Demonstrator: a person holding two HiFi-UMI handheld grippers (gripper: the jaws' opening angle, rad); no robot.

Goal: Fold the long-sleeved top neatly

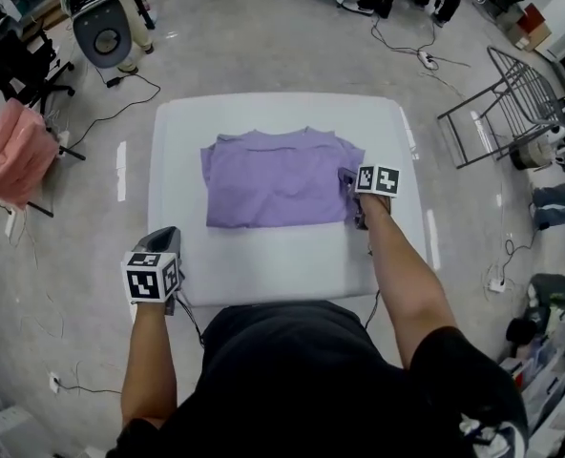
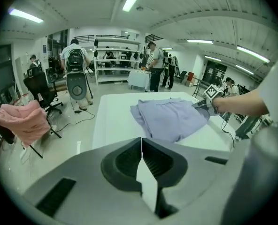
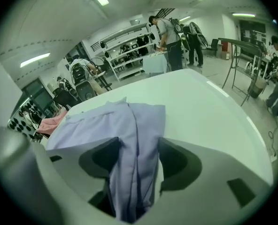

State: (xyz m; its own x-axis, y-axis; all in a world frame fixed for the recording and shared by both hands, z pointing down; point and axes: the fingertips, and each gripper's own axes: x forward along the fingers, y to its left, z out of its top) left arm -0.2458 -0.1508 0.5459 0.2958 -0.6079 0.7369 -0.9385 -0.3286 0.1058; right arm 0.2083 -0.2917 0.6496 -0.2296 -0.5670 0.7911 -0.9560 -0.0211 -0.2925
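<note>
My left tongs hang over the near left corner of the bench, pressed together with nothing between them and well apart from the cloth. My right tongs are at the right edge of the top, toward the right side of the bench. They are spread wide, and a bunched fold of the purple cloth runs up between the jaws without being pinched, so the pads stand off it on both sides.

The top lies flat in the middle of the bench, somewhat toward the far edge, with its collar pointing at the far edge. It makes a tidy rectangle: no sleeve sticks out on either side, and the near hem runs straight across.

I judge the step in hand to be letting go of the right-hand fold, with the sides turned in and the lengthwise fold not yet done.

The next move calls first for lifting my right tongs straight off, so the loose cloth between the jaws does not catch and drag the fold open. That ridge of cloth at the right edge looks a bit rumpled and may want smoothing. After that, both tongs should come to the near hem, one at each corner. Each should pinch all layers together and carry the hem toward the collar, keeping the side edges in line.
</note>
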